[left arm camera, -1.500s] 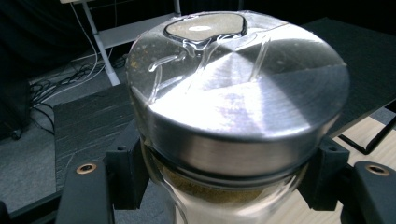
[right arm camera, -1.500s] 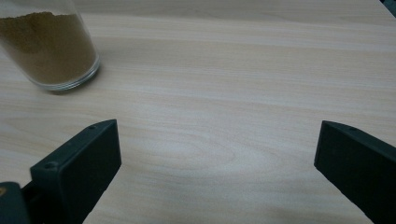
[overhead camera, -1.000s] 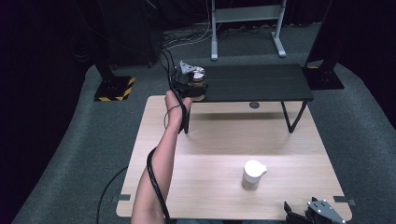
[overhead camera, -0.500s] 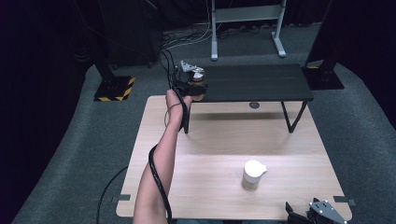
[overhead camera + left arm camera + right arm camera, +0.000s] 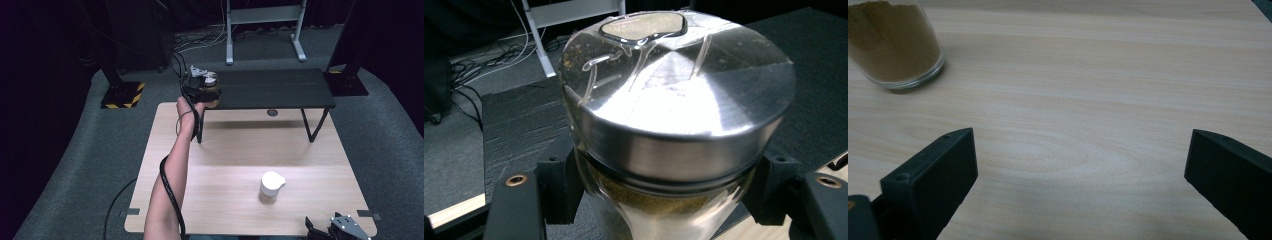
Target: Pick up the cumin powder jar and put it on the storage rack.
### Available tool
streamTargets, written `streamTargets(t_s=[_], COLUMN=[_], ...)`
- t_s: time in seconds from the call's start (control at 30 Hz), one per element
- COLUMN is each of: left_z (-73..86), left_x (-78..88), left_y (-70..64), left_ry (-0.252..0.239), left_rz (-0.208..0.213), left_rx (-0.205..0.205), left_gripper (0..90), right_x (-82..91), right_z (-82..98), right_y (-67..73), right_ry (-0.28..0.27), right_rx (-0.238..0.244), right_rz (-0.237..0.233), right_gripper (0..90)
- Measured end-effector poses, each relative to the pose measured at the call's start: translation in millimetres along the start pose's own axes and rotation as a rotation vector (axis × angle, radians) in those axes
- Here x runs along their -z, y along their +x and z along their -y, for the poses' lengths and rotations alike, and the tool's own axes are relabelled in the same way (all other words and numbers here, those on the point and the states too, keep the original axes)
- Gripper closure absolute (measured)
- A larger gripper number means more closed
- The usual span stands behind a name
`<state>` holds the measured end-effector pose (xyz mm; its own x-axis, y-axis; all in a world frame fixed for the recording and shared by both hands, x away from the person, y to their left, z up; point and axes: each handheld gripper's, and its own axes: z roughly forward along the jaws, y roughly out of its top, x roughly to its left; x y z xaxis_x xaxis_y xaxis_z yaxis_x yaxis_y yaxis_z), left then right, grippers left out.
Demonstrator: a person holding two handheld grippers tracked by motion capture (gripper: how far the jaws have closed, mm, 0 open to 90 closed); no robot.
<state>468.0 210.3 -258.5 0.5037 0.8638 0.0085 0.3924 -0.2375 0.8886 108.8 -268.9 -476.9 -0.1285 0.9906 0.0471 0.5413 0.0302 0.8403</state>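
Left gripper (image 5: 202,89) clamps jar (image 5: 674,115) over black shelf (image 5: 280,90); right gripper (image 5: 1078,175) wide, empty, above wooden table (image 5: 240,155).

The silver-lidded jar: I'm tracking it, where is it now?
In the high view the jar sits in the left claw, at the left end of the black shelf.

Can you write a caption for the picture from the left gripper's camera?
The left gripper clamps a glass spice jar with a shiny metal lid, over the black shelf.
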Motion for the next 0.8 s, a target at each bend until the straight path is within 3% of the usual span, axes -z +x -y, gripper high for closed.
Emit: streamTargets(t_s=[0.37, 0.43, 0.57, 0.7, 0.8], left_z=[-1.4, -4.2, 0.2, 10.1, 26.9], left_x=[1.2, 1.5, 12.4, 29.1, 43.6], left_y=[-2.7, -6.0, -4.6, -5.8, -6.3], left_ry=[0.014, 0.039, 0.031, 0.03, 0.018], left_rz=[-0.01, -0.022, -0.023, -0.049, -0.059], left_rx=[-0.006, -0.011, -0.001, -0.014, -0.025], left_gripper=[29.8, 16.9, 3.1, 0.1, 0.1], right_x=[0.9, 1.4, 2.9, 4.7, 4.7], right_z=[0.5, 0.3, -0.2, -0.7, -1.5], right_y=[-0.1, -1.0, -0.8, 1.2, 3.3], right_ry=[-0.007, -0.009, -0.015, -0.03, -0.033], right_rx=[-0.003, -0.006, -0.001, 0.008, 0.011], right_rz=[-0.01, -0.017, -0.021, -0.02, -0.019], right_gripper=[0.0, 0.0, 0.0, 0.0, 0.0])
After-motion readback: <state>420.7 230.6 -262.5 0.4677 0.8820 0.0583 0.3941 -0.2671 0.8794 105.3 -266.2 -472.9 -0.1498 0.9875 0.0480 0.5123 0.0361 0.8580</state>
